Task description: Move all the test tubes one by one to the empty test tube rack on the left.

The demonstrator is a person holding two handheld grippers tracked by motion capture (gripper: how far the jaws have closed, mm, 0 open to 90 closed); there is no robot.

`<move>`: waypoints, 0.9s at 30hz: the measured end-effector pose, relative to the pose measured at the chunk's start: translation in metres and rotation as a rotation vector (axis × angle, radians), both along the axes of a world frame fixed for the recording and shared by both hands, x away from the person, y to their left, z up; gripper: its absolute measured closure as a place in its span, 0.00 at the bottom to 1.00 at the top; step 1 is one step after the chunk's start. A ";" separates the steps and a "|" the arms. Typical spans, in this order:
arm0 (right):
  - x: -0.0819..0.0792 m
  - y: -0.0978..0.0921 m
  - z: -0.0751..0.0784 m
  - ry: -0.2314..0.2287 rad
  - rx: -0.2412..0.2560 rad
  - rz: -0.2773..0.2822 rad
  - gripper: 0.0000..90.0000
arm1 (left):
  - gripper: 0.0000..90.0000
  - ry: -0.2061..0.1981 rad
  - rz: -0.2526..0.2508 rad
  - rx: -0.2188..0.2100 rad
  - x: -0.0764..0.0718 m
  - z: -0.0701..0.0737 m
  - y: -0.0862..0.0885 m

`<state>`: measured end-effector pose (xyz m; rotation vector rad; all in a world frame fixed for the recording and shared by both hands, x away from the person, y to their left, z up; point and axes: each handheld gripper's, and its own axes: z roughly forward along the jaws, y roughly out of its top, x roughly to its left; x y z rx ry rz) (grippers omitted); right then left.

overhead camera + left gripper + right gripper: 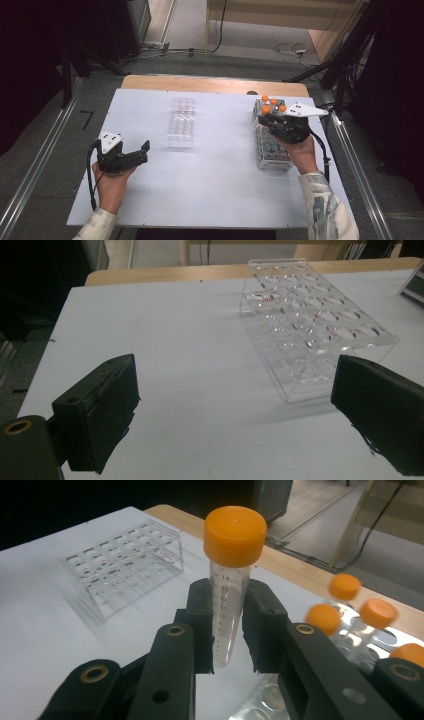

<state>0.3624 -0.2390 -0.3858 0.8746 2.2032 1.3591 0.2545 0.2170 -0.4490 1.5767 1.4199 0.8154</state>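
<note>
My right gripper (228, 625) is shut on a clear tube with an orange cap (234, 532), held upright just above the tube rack (272, 150) at the table's right. Several more orange-capped tubes (376, 612) stand in that rack's far end (274, 104). An empty clear rack (181, 122) lies at mid-table, also seen in the left gripper view (312, 322) and the right gripper view (122, 565). My left gripper (135, 155) hovers open near the table's left front, its jaws wide apart with nothing between them (235, 415).
The white table board (210, 185) has bare room in front and at the left. A wooden edge (210, 84) runs along the back. Metal rails (357, 165) flank both sides, and cables (295, 50) lie on the floor behind.
</note>
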 end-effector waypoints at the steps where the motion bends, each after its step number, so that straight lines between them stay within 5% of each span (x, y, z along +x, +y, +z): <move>1: -0.002 0.005 0.000 0.000 0.001 0.008 0.81 | 0.06 0.000 0.000 0.000 0.000 0.000 0.000; 10: -0.011 0.049 -0.009 0.012 -0.036 0.106 0.81 | 0.06 0.030 -0.047 -0.037 0.013 0.004 -0.014; 27: -0.022 0.123 -0.035 0.048 -0.121 0.250 0.81 | 0.09 -0.008 -0.174 -0.064 0.026 0.018 -0.054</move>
